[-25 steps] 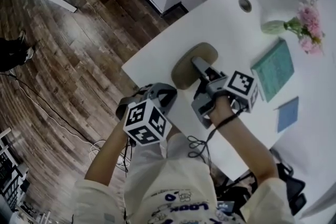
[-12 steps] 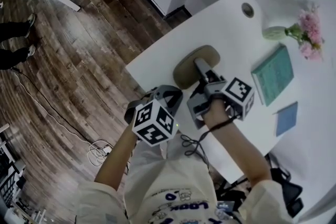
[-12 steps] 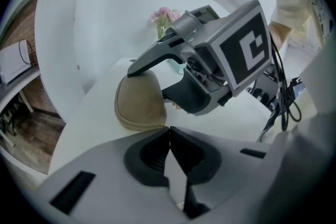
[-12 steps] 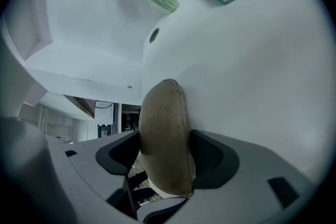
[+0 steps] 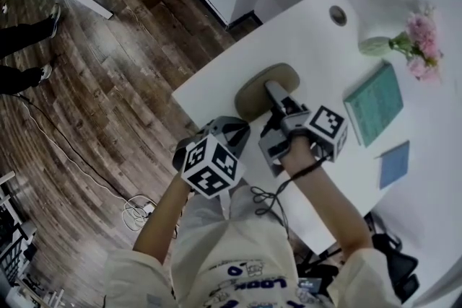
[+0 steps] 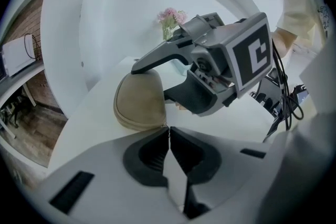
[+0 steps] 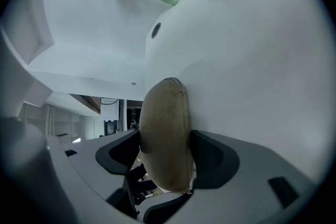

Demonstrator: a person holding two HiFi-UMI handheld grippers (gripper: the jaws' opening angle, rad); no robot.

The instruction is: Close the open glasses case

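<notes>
A tan oval glasses case (image 5: 254, 88) lies near the left corner of the white table (image 5: 310, 47), lid down on its base. My right gripper (image 5: 269, 109) is shut on it, one finger over the top and one at the near side. In the right gripper view the case (image 7: 164, 128) fills the gap between both pads. My left gripper (image 5: 229, 129) hovers at the table's near edge, shut and empty. In the left gripper view the left gripper (image 6: 169, 131) shows its tips together just short of the case (image 6: 139, 99), with the right gripper (image 6: 152, 81) beside it.
A teal book (image 5: 375, 97) and a small blue notebook (image 5: 395, 159) lie to the right of the case. A vase of pink flowers (image 5: 411, 43) and a cable hole (image 5: 337, 13) are farther back. Wooden floor (image 5: 108, 83) with a cable lies beyond the table's left edge.
The left gripper has rolled slightly and shifted a little by the table edge. The right gripper stays clamped on the case in the same spot.
</notes>
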